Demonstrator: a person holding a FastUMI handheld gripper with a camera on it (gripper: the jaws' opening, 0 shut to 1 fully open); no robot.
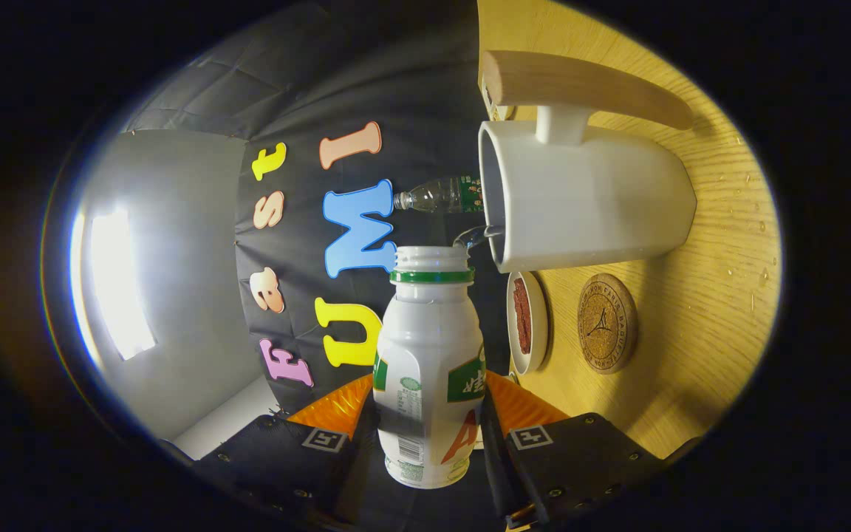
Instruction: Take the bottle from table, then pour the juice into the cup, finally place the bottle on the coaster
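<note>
Between the two fingers of the gripper (429,432) a white bottle (429,362) with a green neck ring was held, both fingers pressed against its sides and its base partly hidden by them. Its uncapped mouth was turned toward the rim of a white cup (588,199) with a wooden handle, and a thin clear stream (473,235) was seen reaching the cup's opening. Beside the cup, on the wooden table (699,325), a round cork coaster (606,323) and a small white dish (527,322) were seen. Beyond the cup, a clear plastic bottle (440,196) was partly cut off by its rim.
</note>
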